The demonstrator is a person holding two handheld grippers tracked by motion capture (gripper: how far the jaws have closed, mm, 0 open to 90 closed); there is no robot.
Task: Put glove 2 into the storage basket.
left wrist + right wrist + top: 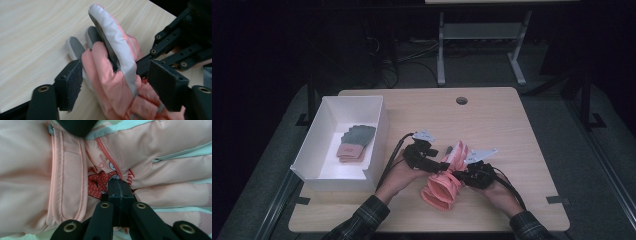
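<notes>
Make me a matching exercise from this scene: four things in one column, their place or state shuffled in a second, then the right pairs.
1. left tool
2. right tool
3. grey and pink glove
4. white box

A. lies inside the box
B. shut on the pink glove's fabric
C. stands at the table's left side
D. jaws apart, the pink glove between them

Pairs: 1-D, 2-B, 3-A, 4-C

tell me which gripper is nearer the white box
Left. The left gripper is beside the white box, near its right wall; the right gripper is farther right, clamped on the pink glove.
</notes>
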